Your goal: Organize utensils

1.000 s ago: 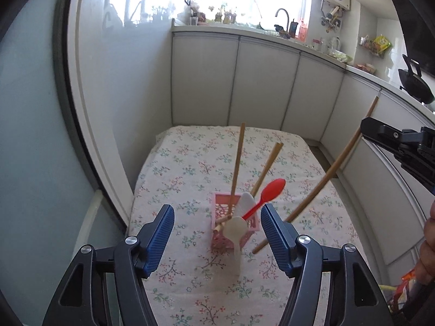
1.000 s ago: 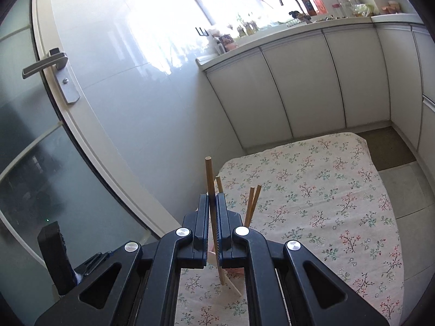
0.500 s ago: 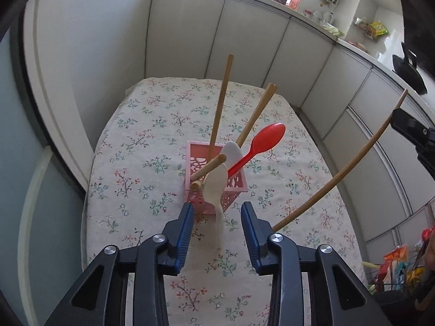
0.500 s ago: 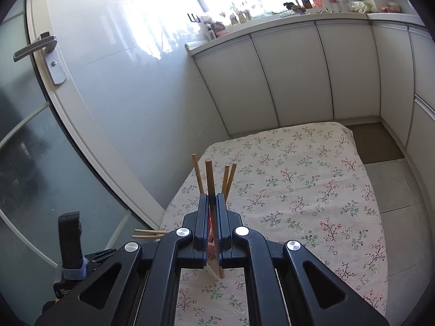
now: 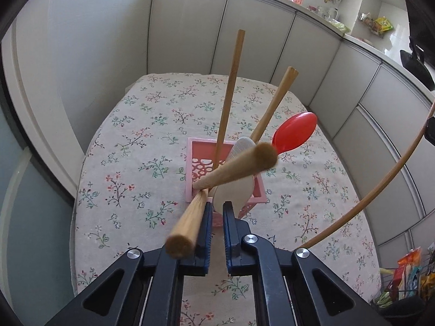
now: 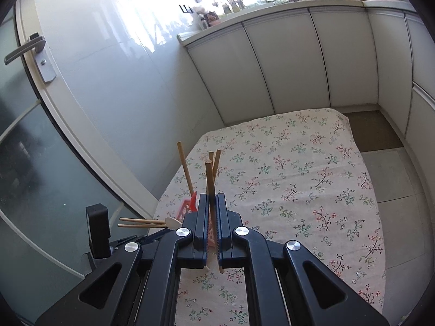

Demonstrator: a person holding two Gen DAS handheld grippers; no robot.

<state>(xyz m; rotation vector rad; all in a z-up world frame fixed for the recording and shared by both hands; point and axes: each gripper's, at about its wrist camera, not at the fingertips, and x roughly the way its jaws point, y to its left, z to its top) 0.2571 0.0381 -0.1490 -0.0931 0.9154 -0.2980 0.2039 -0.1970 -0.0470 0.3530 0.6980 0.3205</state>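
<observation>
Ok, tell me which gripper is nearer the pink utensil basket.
Left. The left gripper sits right at the near wall of the pink utensil basket, shut on the white spoon. The right gripper is farther off to the side, shut on a chopstick.

Window glare, fisheye-bent edges

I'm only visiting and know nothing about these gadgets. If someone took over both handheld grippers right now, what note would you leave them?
Left gripper: jaws have just closed on the white spoon, which leans out of the pink basket.
Right gripper: shut on a long chopstick, outside the basket, over the floral tablecloth.
Done: red spoon, other chopsticks and wooden handles already stand in the basket.
Left: probably put the held chopstick in and settle the white spoon.
</observation>
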